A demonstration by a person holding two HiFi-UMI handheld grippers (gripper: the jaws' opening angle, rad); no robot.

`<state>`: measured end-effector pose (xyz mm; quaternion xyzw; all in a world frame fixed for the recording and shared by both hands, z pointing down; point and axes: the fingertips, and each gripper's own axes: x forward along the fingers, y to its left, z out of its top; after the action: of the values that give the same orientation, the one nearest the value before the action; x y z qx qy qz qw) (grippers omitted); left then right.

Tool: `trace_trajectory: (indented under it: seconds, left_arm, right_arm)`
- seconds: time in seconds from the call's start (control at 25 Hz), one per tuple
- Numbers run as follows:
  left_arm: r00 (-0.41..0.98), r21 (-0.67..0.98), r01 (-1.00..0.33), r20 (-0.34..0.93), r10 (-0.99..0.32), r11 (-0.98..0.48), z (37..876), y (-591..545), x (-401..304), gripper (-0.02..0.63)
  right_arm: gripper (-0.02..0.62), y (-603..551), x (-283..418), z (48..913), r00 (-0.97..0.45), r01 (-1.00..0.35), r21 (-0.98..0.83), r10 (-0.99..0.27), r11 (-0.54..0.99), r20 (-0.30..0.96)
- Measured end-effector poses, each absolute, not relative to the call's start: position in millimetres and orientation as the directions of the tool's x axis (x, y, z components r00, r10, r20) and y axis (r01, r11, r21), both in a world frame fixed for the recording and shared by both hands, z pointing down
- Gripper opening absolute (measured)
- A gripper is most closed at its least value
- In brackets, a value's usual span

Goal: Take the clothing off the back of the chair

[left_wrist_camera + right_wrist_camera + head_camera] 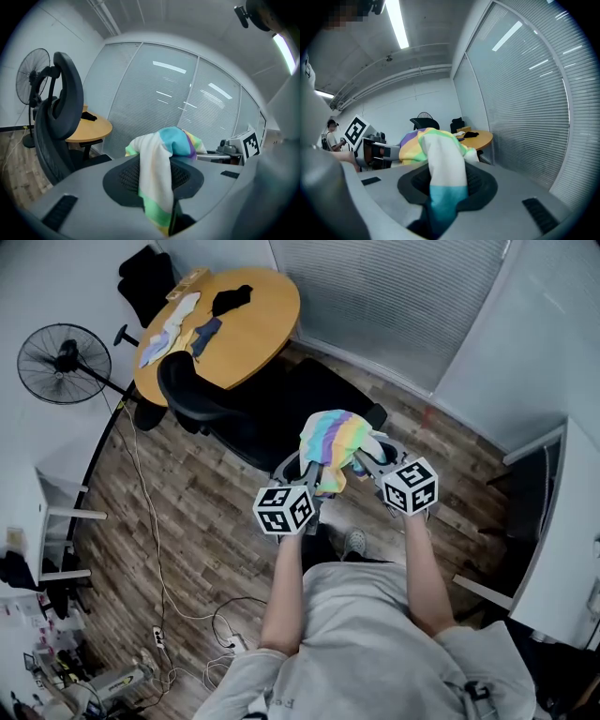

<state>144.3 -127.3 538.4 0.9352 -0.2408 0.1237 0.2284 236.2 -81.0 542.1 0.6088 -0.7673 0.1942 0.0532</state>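
A striped pastel garment [334,444] hangs bunched between my two grippers, in the air in front of the black office chair [234,409]. My left gripper [305,465] is shut on one end of it; in the left gripper view the cloth [157,173] drapes over the jaws and is pinched where they meet [165,199]. On the other end my right gripper [367,457] is shut, with a white and turquoise fold [443,183] clamped in its jaws [439,199]. The chair's back [61,112] is bare and stands left of the garment.
Behind the chair is a round wooden table [262,306] with several small clothing pieces on it. A black floor fan [64,362] stands at the left wall, with cables [155,568] trailing over the wood floor. White desks line both sides. Window blinds [394,296] fill the far wall.
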Motion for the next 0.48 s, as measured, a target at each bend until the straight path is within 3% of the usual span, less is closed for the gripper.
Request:
trace_trajectory:
  seconds: [0.48]
  left_arm:
    - [0.842, 0.317, -0.509, 0.374, -0.388, -0.800, 572.9, -112.7, 136.9, 0.126]
  right_arm:
    - [0.112, -65.4, 229.5, 578.7, -0.230, -0.966, -0.196, -0.899, 0.166, 0.373]
